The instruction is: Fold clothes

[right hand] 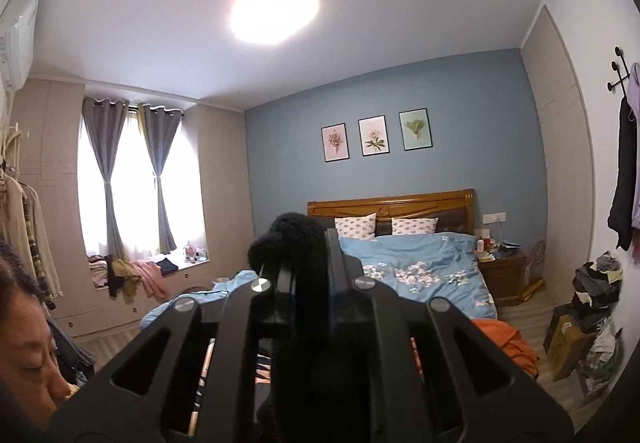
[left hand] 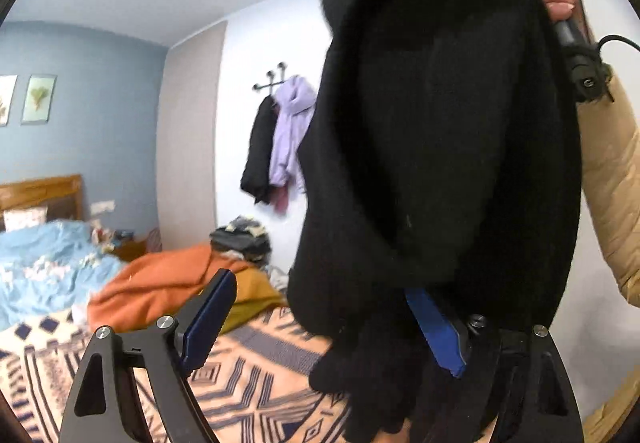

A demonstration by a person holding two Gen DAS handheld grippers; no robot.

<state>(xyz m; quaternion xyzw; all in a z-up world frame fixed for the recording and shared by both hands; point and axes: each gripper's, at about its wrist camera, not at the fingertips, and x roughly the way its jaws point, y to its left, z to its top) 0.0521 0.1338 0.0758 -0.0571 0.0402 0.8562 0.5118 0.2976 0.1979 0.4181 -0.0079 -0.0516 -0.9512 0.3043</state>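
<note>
my right gripper (right hand: pixel 310 263) is clamped on a fold of the black knit garment (left hand: pixel 440 131), its 2 jaws pressed nearly together with a tuft of the wool poking up between them. the garment hangs in the air from that pinch, above the patterned blanket (left hand: pixel 256 363) on the bed, its long axis running straight down. my left gripper (left hand: pixel 332 327) stands wide apart and grips nothing; the lower hem drapes over its right-hand blue pad (left hand: pixel 436 331), while the other pad sits clear of the cloth. so the free bottom edge lies just ahead and to the right of my left tool, which is the nearer one. i judge the next move is for it to close on that hem.
</note>
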